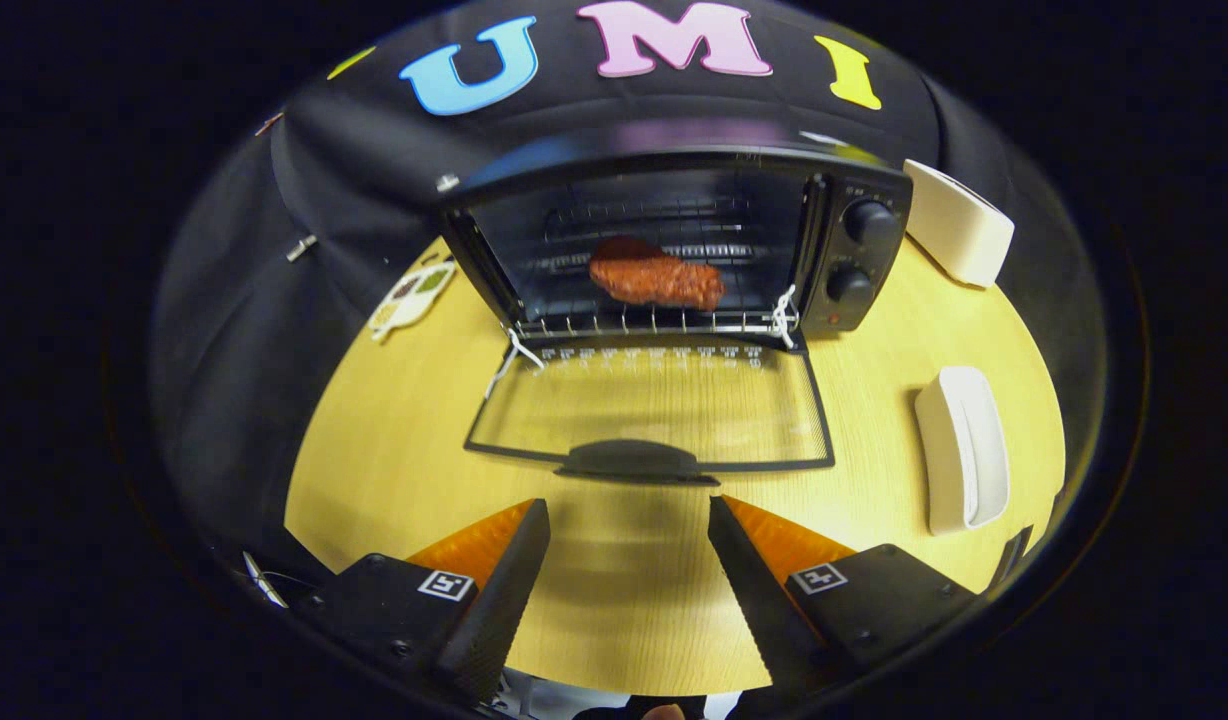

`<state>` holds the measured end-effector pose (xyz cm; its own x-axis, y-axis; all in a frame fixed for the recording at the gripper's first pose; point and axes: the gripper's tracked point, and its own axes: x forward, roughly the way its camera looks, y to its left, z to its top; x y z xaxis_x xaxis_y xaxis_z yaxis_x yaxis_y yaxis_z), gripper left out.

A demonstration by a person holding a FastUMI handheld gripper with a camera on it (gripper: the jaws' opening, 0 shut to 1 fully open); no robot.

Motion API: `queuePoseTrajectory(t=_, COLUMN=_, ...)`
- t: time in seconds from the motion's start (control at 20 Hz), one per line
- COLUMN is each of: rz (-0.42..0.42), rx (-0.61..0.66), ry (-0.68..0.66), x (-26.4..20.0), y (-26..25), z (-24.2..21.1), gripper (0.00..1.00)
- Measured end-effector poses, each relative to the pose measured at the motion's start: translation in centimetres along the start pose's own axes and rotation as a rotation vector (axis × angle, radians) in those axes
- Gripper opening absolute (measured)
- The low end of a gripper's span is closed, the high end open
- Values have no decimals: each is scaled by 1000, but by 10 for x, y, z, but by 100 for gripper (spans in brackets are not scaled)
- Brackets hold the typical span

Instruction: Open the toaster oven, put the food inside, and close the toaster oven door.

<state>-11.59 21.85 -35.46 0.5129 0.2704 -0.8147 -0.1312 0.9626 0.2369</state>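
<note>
We saw the steak (656,273) on the rack inside the toaster oven (674,240); our gripper (629,520) stood wide and empty just before the door handle (629,460); closing remained, lifting the lowered door (649,410).

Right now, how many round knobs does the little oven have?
2. Both sit on the toaster oven panel right of the open door: upper knob, lower knob beneath it. The open gripper holds nothing.
</note>
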Motion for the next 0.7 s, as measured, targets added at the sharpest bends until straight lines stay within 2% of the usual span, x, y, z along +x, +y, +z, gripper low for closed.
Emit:
queuePoseTrajectory(t=0.15, rz=-93, rx=17, ry=29, x=24, y=-10, z=-9, gripper=99)
queuePoseTrajectory(t=0.3, rz=-126, rx=54, ry=53, x=41, y=-9, z=-4, gripper=99)
queuePoseTrajectory(t=0.5, rz=-185, rx=21, ry=55, x=55, y=-18, z=-3, gripper=99)
queuePoseTrajectory(t=0.7, rz=-194, rx=17, ry=57, x=57, y=-19, z=-1, gripper=99)
